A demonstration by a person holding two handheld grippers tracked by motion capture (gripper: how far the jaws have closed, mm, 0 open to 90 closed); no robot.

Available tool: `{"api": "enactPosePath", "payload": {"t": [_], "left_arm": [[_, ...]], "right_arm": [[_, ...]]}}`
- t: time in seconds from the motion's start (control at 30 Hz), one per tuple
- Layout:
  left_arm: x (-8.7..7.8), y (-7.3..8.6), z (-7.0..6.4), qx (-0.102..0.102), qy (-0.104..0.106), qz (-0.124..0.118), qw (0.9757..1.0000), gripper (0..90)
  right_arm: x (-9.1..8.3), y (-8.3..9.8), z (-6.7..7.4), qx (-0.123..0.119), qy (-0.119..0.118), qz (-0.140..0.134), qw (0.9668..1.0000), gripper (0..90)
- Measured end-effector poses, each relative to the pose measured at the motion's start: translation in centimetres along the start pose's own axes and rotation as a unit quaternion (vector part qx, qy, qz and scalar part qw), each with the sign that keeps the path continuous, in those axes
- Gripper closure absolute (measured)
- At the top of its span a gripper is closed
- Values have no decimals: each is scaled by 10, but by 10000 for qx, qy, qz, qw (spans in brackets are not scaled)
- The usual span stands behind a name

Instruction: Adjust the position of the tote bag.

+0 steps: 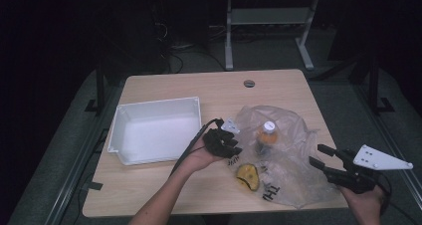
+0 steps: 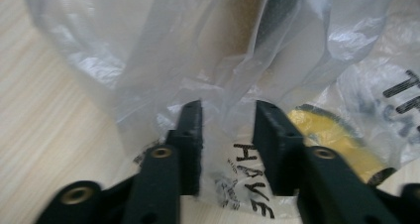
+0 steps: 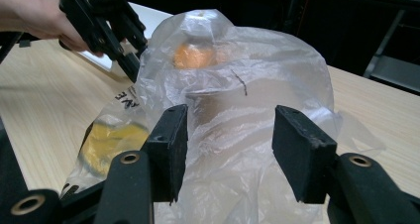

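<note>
A crumpled clear plastic bag (image 1: 286,130) with black lettering lies on the right half of the wooden table (image 1: 164,185). Inside it stand a bottle (image 1: 267,135) with a white cap and orange contents, and a yellow round thing (image 1: 247,176) near the front. My left gripper (image 1: 235,149) is at the bag's left edge. In the left gripper view its jaws (image 2: 228,110) stand apart with loose bag film (image 2: 218,60) between them. My right gripper (image 1: 316,154) is at the bag's right edge, its jaws (image 3: 230,115) wide apart before the bulging bag (image 3: 237,80); no pad presses on it.
An empty white plastic bin (image 1: 154,130) sits on the left half of the table, just left of the left hand. A round cable hole (image 1: 249,83) marks the far edge. Beyond the table are dark floor and a white desk frame (image 1: 229,36).
</note>
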State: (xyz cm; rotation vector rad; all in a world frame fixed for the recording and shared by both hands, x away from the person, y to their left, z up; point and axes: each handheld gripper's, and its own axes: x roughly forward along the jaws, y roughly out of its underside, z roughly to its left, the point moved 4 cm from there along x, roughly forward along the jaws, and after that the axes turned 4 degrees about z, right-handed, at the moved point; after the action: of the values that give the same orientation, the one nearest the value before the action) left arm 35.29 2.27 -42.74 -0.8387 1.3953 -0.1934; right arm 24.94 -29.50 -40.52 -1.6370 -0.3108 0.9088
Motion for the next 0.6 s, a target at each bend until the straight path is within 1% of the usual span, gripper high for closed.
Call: {"api": "enactPosePath", "payload": {"t": [0.03,0.07,0.1,0.13,0.17,0.2,0.23,0.3,0.33,0.43,0.47,0.53,0.57,0.6], "left_arm": [[-4,0,1,52,13,4,10000,599],[-8,-2,0,26,29,-64,10000,587],[-11,-3,0,45,23,-87,9999,570],[-16,-4,0,107,-9,-101,9999,547],[-20,-6,-1,113,-2,-121,9999,480],[-23,-7,-1,149,-19,-132,9998,480],[-27,-10,-2,150,-56,-131,9998,448],[-32,-15,-3,251,-108,-125,9995,377],[-36,-20,-4,274,-101,-185,9994,368],[-42,-32,-7,353,-43,-254,9990,342],[-42,-37,-9,375,-36,-294,9989,342],[-42,-45,-11,473,-13,-286,9985,332],[-41,-49,-13,478,-12,-329,9983,332],[-41,-52,-13,520,1,-319,9981,329]], "right_arm": [[0,0,-1,-13,0,2,10000,472],[-1,0,-1,-14,-1,7,10000,472],[-1,0,-1,-10,2,6,10000,473],[-1,1,-1,-20,6,-2,10000,472],[-1,1,-1,16,-1,-22,10000,473],[-1,1,-1,16,-1,-22,10000,473],[-1,1,-1,18,-7,-25,10000,473],[-1,1,-2,-9,-11,-7,10000,472],[0,1,-2,-12,-14,2,10000,473],[0,1,-1,8,-34,0,10000,472],[1,1,-1,5,-41,-1,10000,473],[1,1,-2,-12,-54,13,10000,472],[1,1,-1,6,-67,9,10000,472],[0,1,-1,0,-64,7,10000,473]]}}
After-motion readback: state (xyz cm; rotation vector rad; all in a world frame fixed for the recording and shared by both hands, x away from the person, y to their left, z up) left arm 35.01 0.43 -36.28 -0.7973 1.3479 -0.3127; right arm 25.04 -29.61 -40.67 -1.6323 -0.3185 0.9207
